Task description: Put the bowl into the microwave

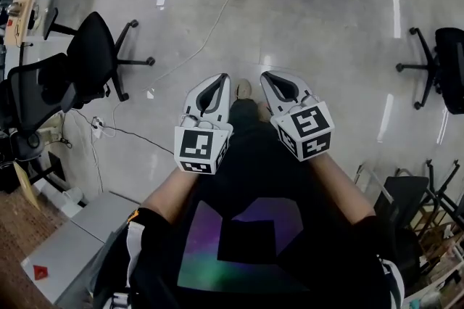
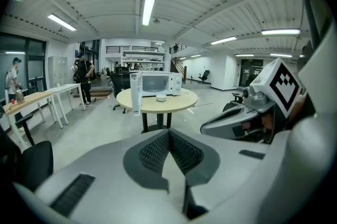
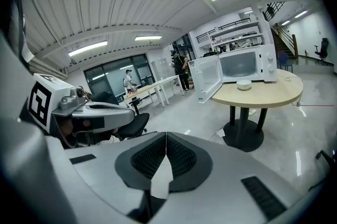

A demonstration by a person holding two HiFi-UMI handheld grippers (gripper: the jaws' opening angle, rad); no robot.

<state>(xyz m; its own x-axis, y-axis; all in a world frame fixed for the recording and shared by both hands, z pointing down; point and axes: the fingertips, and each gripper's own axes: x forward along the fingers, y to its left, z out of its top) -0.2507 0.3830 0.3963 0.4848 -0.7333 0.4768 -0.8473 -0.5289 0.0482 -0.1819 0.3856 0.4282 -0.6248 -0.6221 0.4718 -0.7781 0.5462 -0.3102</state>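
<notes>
The approach step is judged to be in hand, with nothing grasped yet. The left gripper (image 2: 169, 139) and right gripper (image 3: 166, 139) are held side by side with their ribbed dark pads pressed together on nothing. The small, round white bowl (image 3: 243, 84) is seen well ahead on the round table (image 3: 266, 98), whose top is pale wood, just in front of the boxy white microwave (image 3: 247, 62). Its door (image 3: 206, 79) is swung open. Next, the table must be reached and one gripper opened around the bowl's rim.
</notes>
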